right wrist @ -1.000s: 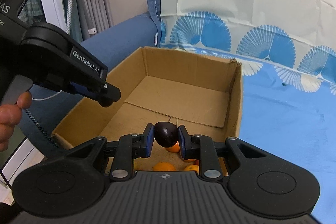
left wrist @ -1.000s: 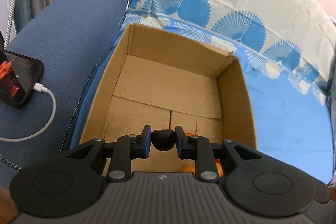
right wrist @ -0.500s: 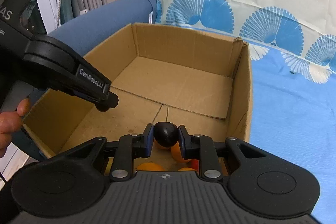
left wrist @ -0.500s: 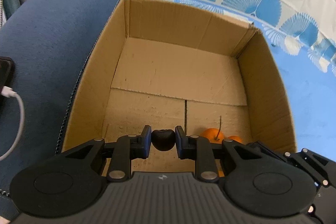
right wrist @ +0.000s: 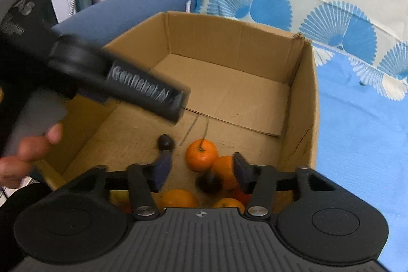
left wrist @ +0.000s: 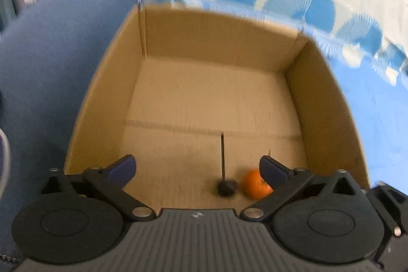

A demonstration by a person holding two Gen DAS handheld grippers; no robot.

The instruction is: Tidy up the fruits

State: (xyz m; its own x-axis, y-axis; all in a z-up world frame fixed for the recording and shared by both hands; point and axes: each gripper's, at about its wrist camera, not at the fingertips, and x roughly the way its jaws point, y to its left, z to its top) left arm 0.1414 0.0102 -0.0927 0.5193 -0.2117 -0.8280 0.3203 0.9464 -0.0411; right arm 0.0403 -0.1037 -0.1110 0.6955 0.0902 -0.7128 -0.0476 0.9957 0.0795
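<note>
Both grippers hang open over a cardboard box (left wrist: 323, 103) (right wrist: 303, 103). My left gripper (left wrist: 197, 168) is open and empty; a dark plum (left wrist: 225, 188) lies on the box floor below it, beside an orange (left wrist: 253, 185). My right gripper (right wrist: 200, 171) is open and empty; a second dark plum (right wrist: 209, 182) lies among several oranges (right wrist: 201, 154) at the near end of the box. The first plum (right wrist: 165, 141) also shows in the right wrist view, under the left gripper's body (right wrist: 142, 91).
The box sits on a blue fan-patterned cloth (right wrist: 357, 124) over a sofa. A blue sofa arm (left wrist: 51, 68) runs along the box's left side. A hand (right wrist: 28, 154) holds the left gripper.
Both grippers opened and let go of their plums, which now lie in the box. Both moved further over the box.
</note>
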